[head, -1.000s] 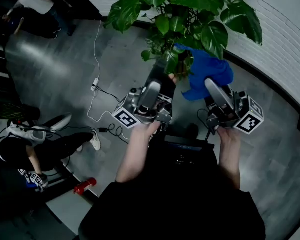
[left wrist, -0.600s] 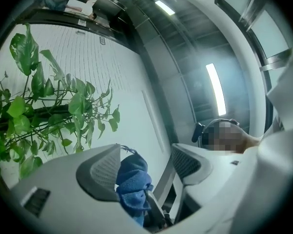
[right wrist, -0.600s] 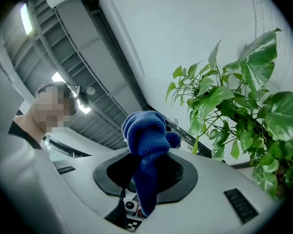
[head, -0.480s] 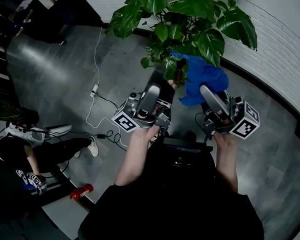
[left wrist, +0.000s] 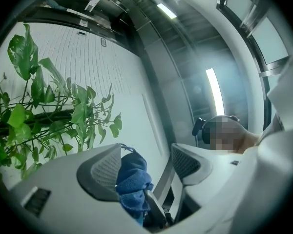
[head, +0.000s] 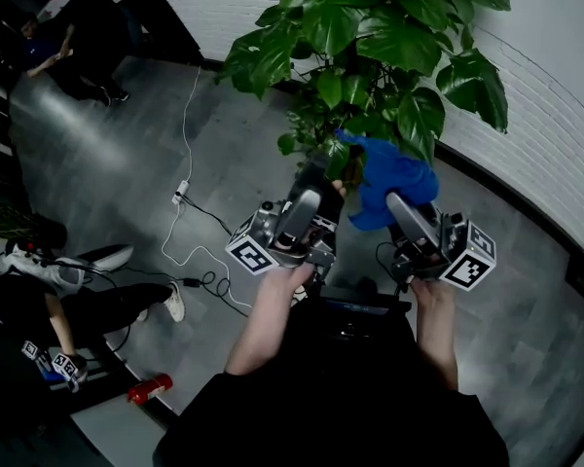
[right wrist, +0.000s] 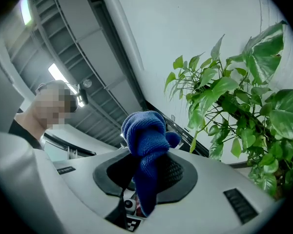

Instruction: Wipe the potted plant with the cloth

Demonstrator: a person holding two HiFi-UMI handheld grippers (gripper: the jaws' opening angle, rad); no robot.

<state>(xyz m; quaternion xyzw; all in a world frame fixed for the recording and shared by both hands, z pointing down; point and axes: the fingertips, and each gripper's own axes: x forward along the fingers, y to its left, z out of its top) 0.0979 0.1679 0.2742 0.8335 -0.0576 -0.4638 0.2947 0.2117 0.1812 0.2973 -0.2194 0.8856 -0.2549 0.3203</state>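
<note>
The potted plant spreads large green leaves in front of the white brick wall; its pot is hidden. My right gripper is shut on the blue cloth, which bunches above its jaws just under the lowest leaves. In the right gripper view the cloth hangs pinched in the right gripper, with the plant to the right. My left gripper stands just left of the cloth, its tips at a low leaf. Its jaws are closing. In the left gripper view the left gripper shows a fold of cloth against one pad, the other pad standing apart.
A white cable with a plug strip runs over the grey floor to the left. A person sits low at the left edge, with a red object nearby. Another person stands far back left. The brick wall closes off the right.
The two grippers have drawn a little closer together under the foliage, and the head view now takes in more of the plant. The cloth has stayed in the right gripper.
</note>
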